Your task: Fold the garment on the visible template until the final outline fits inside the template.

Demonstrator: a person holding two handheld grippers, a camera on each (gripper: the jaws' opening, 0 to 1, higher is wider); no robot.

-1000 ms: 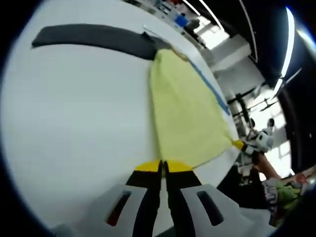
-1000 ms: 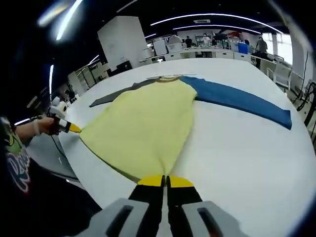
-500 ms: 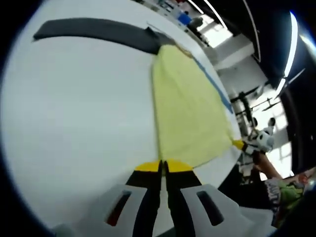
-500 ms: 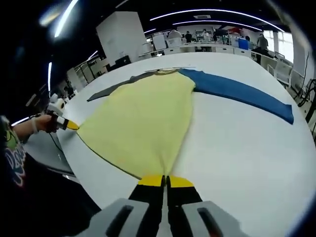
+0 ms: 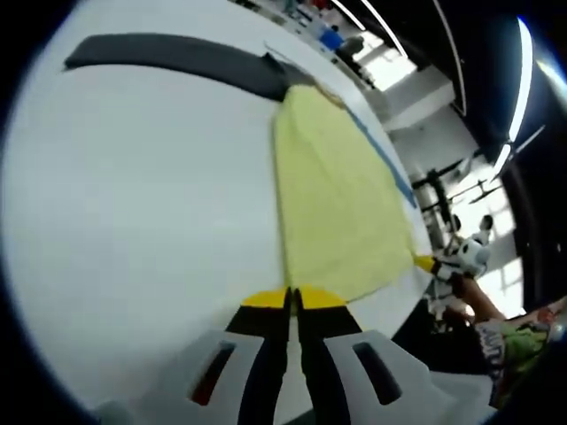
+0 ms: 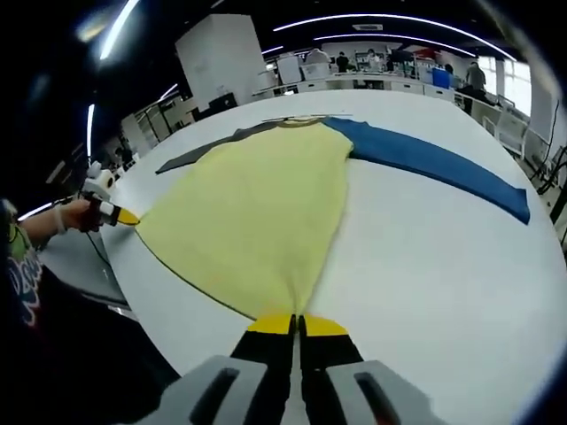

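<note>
Spread flat on the white table (image 6: 425, 266): a garment (image 6: 257, 212) with a pale yellow body, a dark grey sleeve (image 6: 208, 149) and a blue sleeve (image 6: 434, 164), each sleeve stretched straight out from the shoulders. Body fanned wide at the hem, narrowing toward the collar at the table's far side, lightly rippled, a dark edging along the hem.

In the right gripper view, going left to right from the garment's hem: at the left hem corner, the left gripper (image 6: 120, 215), yellow-tipped, held in a person's hand (image 6: 71, 215), closed on that corner of the cloth right at the table's edge. At the other hem corner, the right gripper (image 6: 297, 325), yellow tips pressed together on the fabric, the cloth drawn to a point between them. Further right, the blue sleeve lying on bare tabletop, well apart from the hem.

In the left gripper view, grey sleeve (image 5: 177, 57) at the far left of the garment (image 5: 337, 204), yellow body beside it, a thin strip of blue sleeve (image 5: 381, 159) behind, and the right gripper (image 5: 427, 263) at the far hem corner. Left gripper (image 5: 293, 298) tips shut tight on the near corner.

Beyond the garment: a large room with ceiling strip lights (image 6: 390, 16), a white block-like partition (image 6: 221, 66), and distant workbenches (image 6: 372, 86) with people standing.
</note>
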